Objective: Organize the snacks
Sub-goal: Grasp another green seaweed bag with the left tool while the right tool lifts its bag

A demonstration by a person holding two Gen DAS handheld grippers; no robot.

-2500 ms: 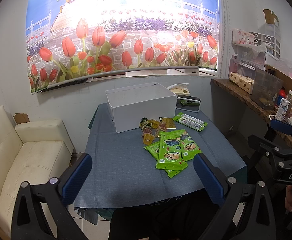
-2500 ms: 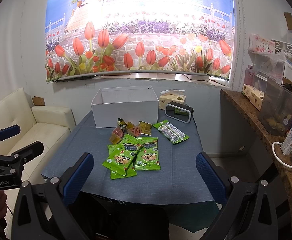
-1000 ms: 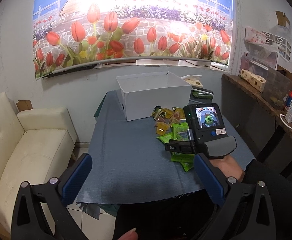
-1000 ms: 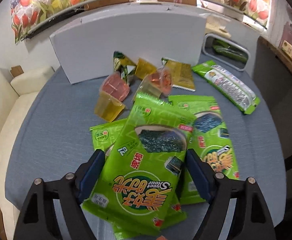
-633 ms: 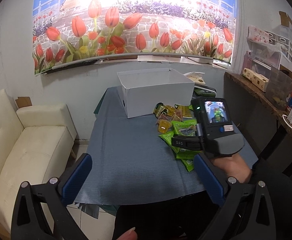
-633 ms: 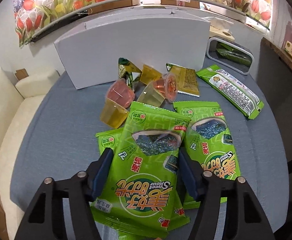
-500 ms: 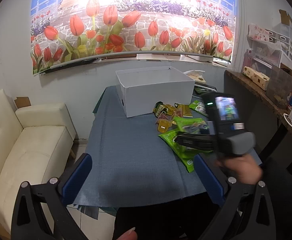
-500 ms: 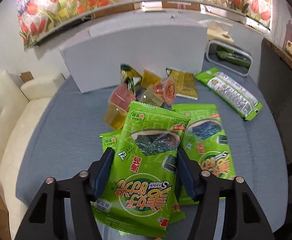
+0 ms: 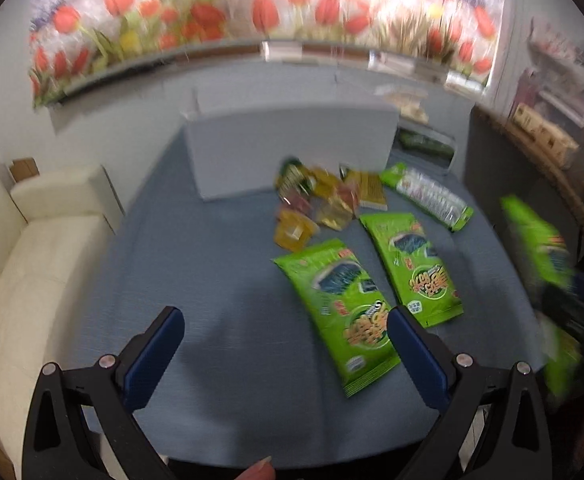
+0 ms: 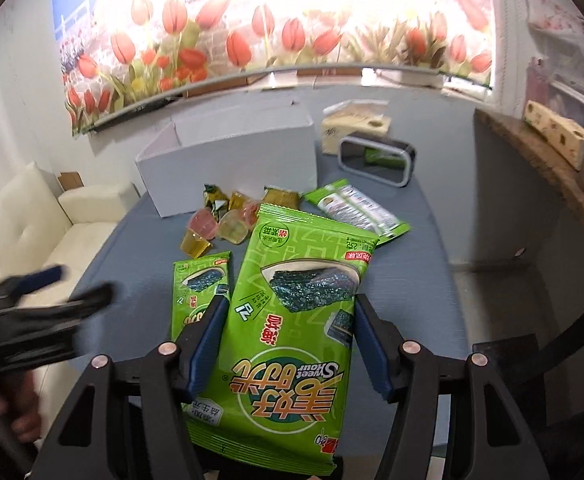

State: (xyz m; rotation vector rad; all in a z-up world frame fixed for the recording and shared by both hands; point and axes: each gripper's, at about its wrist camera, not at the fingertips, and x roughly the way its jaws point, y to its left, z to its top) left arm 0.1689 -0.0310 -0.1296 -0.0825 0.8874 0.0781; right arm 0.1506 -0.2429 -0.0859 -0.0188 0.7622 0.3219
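Note:
My right gripper [image 10: 290, 312] is shut on a green seaweed snack packet [image 10: 292, 320] and holds it above the blue table [image 10: 431, 280]; the lifted packet also shows blurred at the right of the left wrist view [image 9: 539, 244]. My left gripper [image 9: 284, 328] is open and empty, low over the table's near left, close to two green seaweed packets [image 9: 343, 308] lying flat. Behind them are several jelly cups [image 9: 292, 228] and small packets, a long green cracker pack [image 9: 427, 196], and the open white box [image 9: 292, 152].
A cream sofa [image 9: 32, 248] stands left of the table. A tissue box [image 10: 351, 126] and a black-framed tray [image 10: 375, 156] sit behind the white box. A wooden shelf [image 10: 543, 168] with containers runs along the right wall.
My right gripper closed on the top seaweed packet and lifted it off the pile, moving right and up. My left gripper moved forward and down toward the table.

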